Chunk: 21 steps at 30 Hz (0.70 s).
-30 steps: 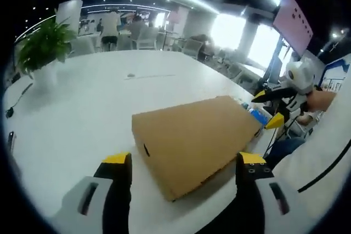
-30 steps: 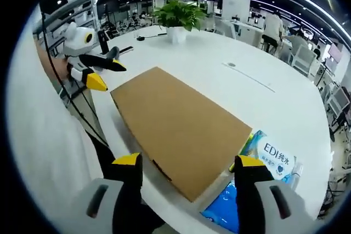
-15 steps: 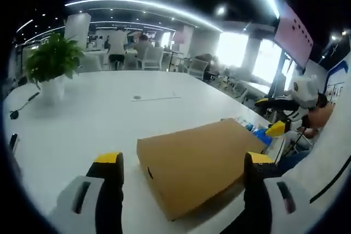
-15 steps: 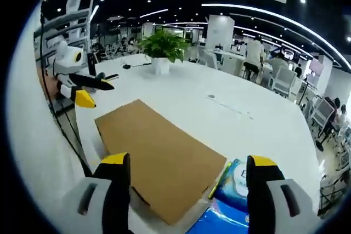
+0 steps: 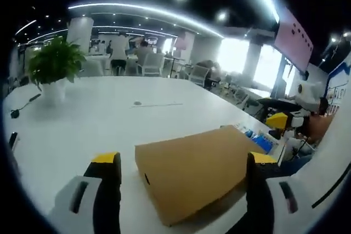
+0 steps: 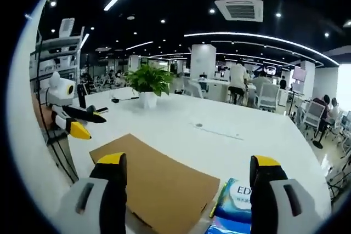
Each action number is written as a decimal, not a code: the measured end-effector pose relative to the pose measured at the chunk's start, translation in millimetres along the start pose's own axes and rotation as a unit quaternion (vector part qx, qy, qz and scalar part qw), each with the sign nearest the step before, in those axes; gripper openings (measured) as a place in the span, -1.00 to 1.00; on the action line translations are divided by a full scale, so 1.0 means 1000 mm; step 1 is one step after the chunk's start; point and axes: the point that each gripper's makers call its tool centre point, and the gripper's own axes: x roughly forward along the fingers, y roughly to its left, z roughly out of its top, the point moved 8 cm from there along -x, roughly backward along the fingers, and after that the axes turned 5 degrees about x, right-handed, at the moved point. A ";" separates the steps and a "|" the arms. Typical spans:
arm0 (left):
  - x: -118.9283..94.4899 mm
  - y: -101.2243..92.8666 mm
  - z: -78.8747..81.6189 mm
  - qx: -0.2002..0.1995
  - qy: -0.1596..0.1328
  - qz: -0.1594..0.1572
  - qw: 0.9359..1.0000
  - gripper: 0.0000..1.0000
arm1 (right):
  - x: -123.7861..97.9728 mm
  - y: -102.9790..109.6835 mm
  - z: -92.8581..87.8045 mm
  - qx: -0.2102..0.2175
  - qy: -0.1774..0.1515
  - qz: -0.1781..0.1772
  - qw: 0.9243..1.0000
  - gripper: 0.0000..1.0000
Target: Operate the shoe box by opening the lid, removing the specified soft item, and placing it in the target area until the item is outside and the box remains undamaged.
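A flat brown cardboard shoe box point(image 5: 192, 171) lies shut at the near edge of the white table point(image 5: 98, 119). My left gripper point(image 5: 181, 163) hovers above it, open, with nothing between its yellow-tipped fingers point(image 5: 107, 160). In the right gripper view the same box point(image 6: 159, 176) lies below my right gripper point(image 6: 189, 163), which is open and holds nothing. The right gripper point(image 5: 285, 118) appears at the right of the left gripper view, held by a hand. The left gripper point(image 6: 77, 121) appears at the left of the right gripper view.
A blue packet of wet wipes point(image 6: 241, 201) lies against the box's end. A potted green plant point(image 5: 54, 69) stands on the far side of the table. Chairs and people point(image 6: 238, 80) are in the office beyond. A person's white sleeve point(image 5: 329, 152) fills the right edge.
Both views have tilted upward, so the box has dropped lower in each and more of the ceiling shows. The box lies as before. Both grippers stay open.
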 end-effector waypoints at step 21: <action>-0.004 0.008 -0.025 0.090 -0.083 -0.002 0.993 0.99 | 0.001 0.007 -0.010 -0.005 -0.124 -0.021 0.992 1.00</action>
